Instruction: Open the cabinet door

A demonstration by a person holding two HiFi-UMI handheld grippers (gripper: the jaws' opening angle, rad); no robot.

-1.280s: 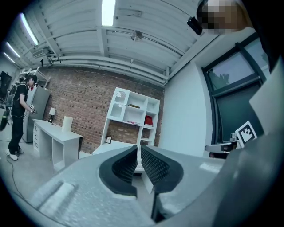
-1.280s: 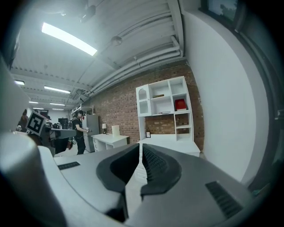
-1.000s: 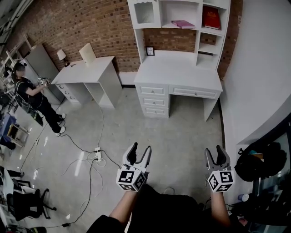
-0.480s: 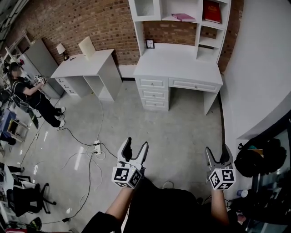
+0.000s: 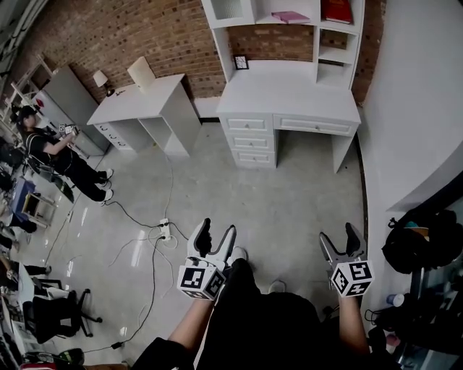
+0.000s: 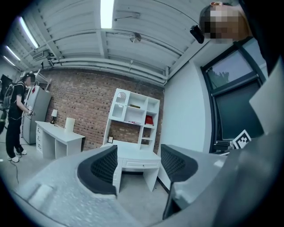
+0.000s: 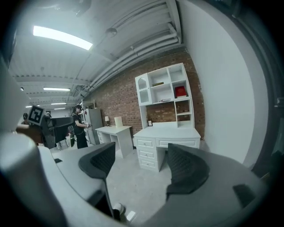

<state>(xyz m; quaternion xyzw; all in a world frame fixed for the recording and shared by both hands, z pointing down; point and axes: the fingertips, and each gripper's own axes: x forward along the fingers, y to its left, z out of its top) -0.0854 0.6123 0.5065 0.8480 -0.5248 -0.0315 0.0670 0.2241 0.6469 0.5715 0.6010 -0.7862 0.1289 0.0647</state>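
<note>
A white desk with a hutch [image 5: 289,94] stands against the brick wall at the far end of the room. The hutch's small glazed cabinet door [image 5: 230,7] is at its top left and is closed; it also shows as the door [image 6: 119,99] in the left gripper view and the door [image 7: 143,84] in the right gripper view. My left gripper [image 5: 217,230] and right gripper [image 5: 338,235] hover over the floor far short of the desk, both open and empty. The left gripper [image 6: 138,162] and the right gripper [image 7: 141,163] each frame the desk between their pads.
A second white desk [image 5: 145,101] with a lamp stands left of the hutch desk. A person [image 5: 51,148] stands at the far left. A power strip with cables [image 5: 165,230] lies on the floor. A black backpack [image 5: 416,242] sits at the right, an office chair [image 5: 54,314] at the lower left.
Both grippers' jaws have spread wider. The right gripper has sunk a little. The desk has shifted slightly in the head view.
</note>
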